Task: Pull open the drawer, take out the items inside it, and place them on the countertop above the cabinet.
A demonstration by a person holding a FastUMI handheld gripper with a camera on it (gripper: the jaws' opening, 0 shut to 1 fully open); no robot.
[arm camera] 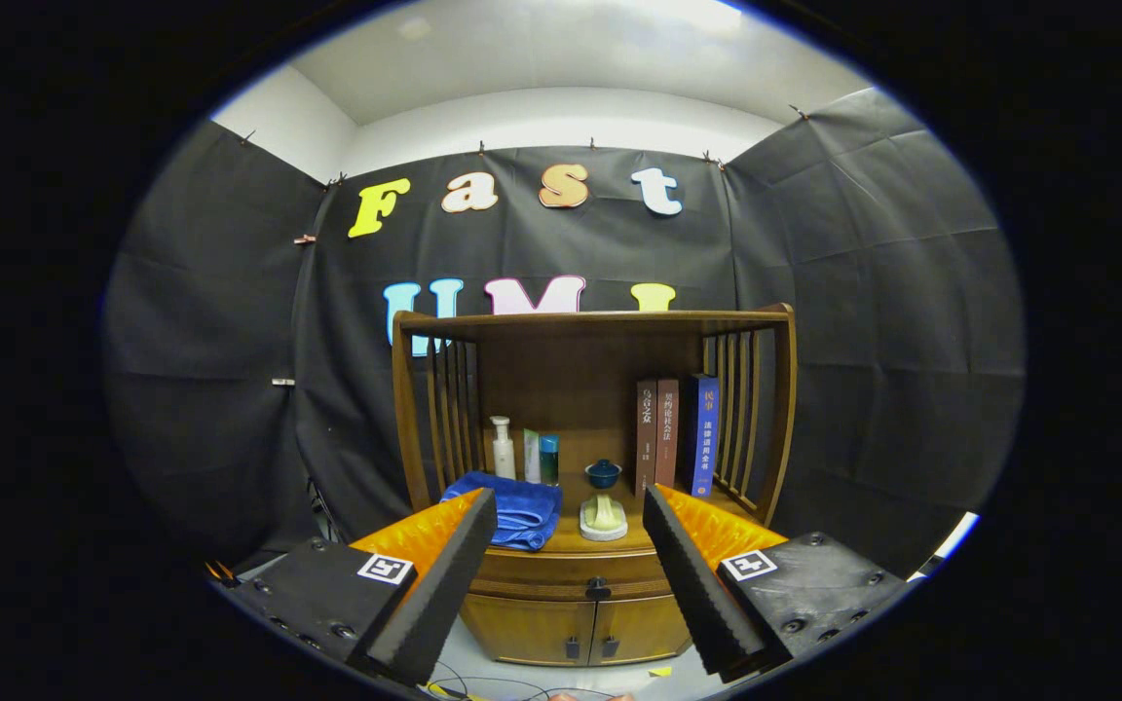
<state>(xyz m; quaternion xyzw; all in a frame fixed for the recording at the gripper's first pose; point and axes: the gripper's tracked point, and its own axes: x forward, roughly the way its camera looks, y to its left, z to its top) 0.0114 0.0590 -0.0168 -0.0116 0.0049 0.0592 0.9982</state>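
A wooden cabinet (580, 623) stands ahead of me against the booth wall. Its drawer (561, 572) is closed, with a small dark knob (598, 589) in the middle of its front. The countertop (571, 537) above it carries a folded blue towel (512, 506) and a small pale stand with a dark blue lidded cup (604, 501). My gripper (569, 511) is open and empty, some way short of the cabinet. The knob lies between the two fingers and a little below their tips. The drawer's inside is hidden.
Three books (675, 438) stand at the countertop's right. A white pump bottle (503, 450) and two small bottles (542, 458) stand at the back left. Slatted wooden sides and an upper shelf (590, 321) frame the countertop. Two lower doors (576, 633) have small handles. Cables lie on the floor.
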